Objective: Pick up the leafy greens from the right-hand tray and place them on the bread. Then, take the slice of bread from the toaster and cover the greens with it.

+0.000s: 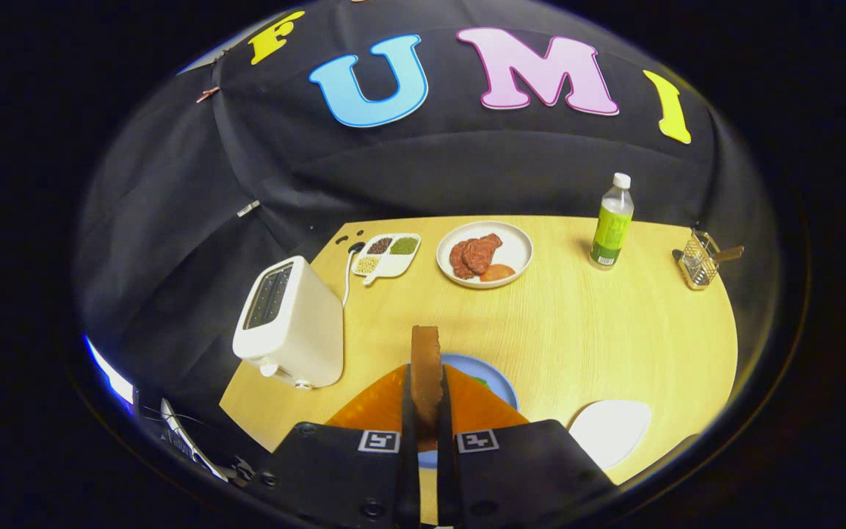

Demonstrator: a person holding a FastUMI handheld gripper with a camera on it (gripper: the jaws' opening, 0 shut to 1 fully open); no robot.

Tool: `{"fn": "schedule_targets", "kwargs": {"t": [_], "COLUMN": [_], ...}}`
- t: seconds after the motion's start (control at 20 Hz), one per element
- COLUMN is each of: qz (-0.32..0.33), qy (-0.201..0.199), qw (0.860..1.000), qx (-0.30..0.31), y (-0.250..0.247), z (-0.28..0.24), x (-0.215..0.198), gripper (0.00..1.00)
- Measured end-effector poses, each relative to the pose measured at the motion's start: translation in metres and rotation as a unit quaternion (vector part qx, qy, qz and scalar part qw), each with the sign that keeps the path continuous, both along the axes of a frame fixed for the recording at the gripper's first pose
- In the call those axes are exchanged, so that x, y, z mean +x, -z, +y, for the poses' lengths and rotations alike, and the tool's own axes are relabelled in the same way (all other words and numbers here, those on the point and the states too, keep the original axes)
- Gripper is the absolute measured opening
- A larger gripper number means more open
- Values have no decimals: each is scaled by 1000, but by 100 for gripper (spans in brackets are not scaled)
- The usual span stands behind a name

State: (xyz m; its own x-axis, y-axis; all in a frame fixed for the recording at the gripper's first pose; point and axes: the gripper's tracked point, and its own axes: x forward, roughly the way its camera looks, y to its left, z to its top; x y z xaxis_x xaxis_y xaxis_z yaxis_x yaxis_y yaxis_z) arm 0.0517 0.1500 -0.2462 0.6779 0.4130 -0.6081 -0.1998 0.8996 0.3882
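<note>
While the gripper (427, 411) hangs above the near part of the wooden table (577, 338), its two fingers are pressed on both faces of a slice of bread (426, 371), which stands upright on its edge between them. Seen from the fingers, the white toaster (289, 323) stands at about ten o'clock, with a small divided dish of seeds (386, 255) beyond it at eleven. Under the held slice lies a blue plate (493, 378) with orange bread (382, 404) on it, and a little piece of leafy greens (480, 382) shows there just right of the slice. At twelve to one o'clock is a white plate of meat (485, 253). A bottle (612, 220) stands at two o'clock, a wire holder (698, 258) farther right, and a white tray (609, 430) lies near, at three o'clock.
</note>
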Motion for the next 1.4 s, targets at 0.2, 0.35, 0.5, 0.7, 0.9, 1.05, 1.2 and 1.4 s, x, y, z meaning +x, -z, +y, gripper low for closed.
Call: {"fn": "schedule_targets", "kwargs": {"t": [0.2,0.35,0.5,0.7,0.9,1.05,1.2,1.4], "qz": [20,31,48,65,94,111,125,139], "qy": [4,5,17,43,53,58,57,43], "qw": [999,999,997,995,993,991,990,989], "qx": [29,32,50,56,56,43,37,18], "y": [22,42,60,82,102,117,129,146], "z": [22,31,34,16,-3,-15,-23,-28], "x": [-5,-4,0,6,4,2,1,-1], "gripper": [14,14,14,14,17,30,46,64]}}
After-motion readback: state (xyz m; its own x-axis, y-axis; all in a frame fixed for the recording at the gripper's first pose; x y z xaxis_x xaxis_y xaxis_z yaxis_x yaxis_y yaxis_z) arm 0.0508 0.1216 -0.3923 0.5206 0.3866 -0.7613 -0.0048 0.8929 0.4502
